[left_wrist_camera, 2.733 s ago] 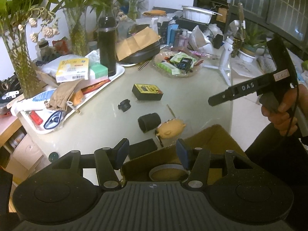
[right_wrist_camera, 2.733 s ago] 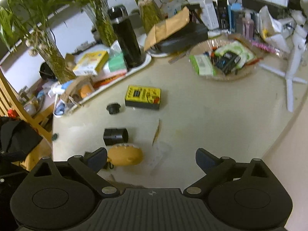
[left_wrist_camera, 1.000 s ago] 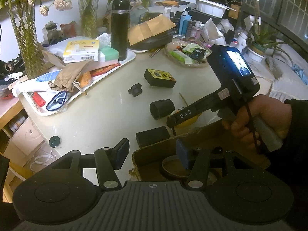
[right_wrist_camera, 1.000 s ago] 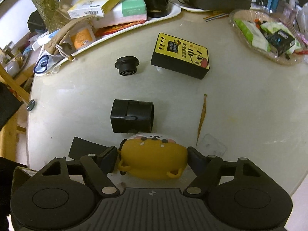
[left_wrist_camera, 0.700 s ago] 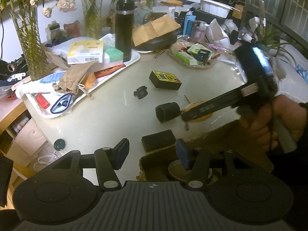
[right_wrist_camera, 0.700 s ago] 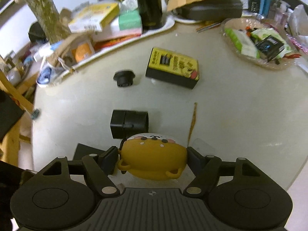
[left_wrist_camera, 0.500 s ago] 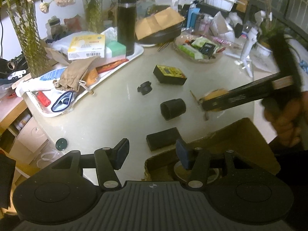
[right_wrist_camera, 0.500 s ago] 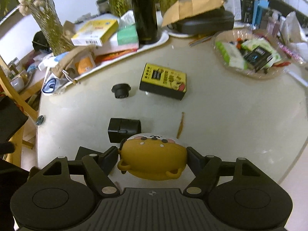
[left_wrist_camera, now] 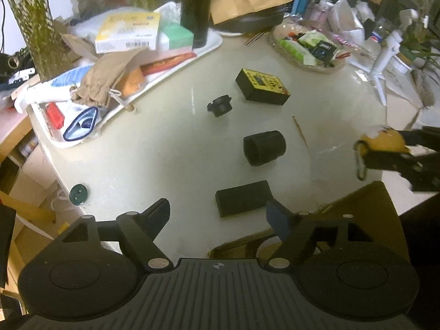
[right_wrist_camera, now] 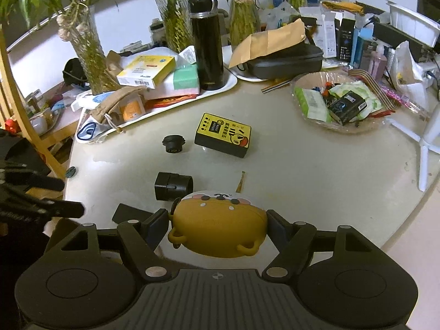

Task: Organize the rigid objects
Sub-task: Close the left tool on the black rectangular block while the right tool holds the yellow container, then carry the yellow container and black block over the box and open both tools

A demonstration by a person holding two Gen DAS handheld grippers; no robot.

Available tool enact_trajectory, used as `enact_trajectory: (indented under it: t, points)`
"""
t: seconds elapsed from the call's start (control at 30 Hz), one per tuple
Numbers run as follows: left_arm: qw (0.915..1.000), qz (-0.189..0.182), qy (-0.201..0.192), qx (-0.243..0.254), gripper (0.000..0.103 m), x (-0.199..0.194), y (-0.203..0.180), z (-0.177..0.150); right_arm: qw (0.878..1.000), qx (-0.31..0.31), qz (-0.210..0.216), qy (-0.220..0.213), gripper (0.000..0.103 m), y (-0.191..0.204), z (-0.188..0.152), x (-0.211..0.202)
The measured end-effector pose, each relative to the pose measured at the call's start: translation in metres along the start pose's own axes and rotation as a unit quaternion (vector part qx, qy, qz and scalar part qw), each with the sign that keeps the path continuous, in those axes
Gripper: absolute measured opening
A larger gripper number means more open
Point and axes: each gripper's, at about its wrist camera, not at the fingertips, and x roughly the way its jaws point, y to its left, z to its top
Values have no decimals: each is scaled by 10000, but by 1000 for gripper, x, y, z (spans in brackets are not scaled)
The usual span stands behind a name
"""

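Observation:
My right gripper [right_wrist_camera: 217, 225] is shut on a yellow cartoon-faced case [right_wrist_camera: 220, 229] and holds it above the table; it also shows at the right of the left wrist view [left_wrist_camera: 385, 144]. My left gripper [left_wrist_camera: 218, 213] is open and empty over the table's near edge, beside a cardboard box [left_wrist_camera: 365, 206]. On the table lie a flat black block [left_wrist_camera: 243, 198], a black cylinder [left_wrist_camera: 264, 147], a small black lens cap [left_wrist_camera: 220, 106] and a yellow-topped black box [left_wrist_camera: 261, 86].
A white tray [left_wrist_camera: 211, 45] with boxes, a pouch and a black flask [right_wrist_camera: 206, 44] stands at the back left. A dish of packets [right_wrist_camera: 338, 101] sits back right. A white tripod [right_wrist_camera: 429, 134] stands at the right edge. Plant vases line the back.
My right gripper closed on the yellow case and lifted it off the table, moving it right and toward the box. My left gripper stayed open and shifted slightly.

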Motion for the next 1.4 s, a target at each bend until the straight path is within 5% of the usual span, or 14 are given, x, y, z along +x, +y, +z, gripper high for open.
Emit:
enact_trajectory:
  t: [0.73, 1.13, 1.4]
  points:
    - [9923, -194, 864, -870, 79, 65, -14, 32, 9996, 234, 36, -178, 78, -24, -39, -32]
    - [9871, 323, 1270, -916, 77, 104, -24, 33, 9988, 452, 94, -187, 78, -34, -44, -31]
    - [9902, 543, 1159, -560, 68, 106, -35, 27, 9988, 472, 88, -137, 78, -33, -43, -29]
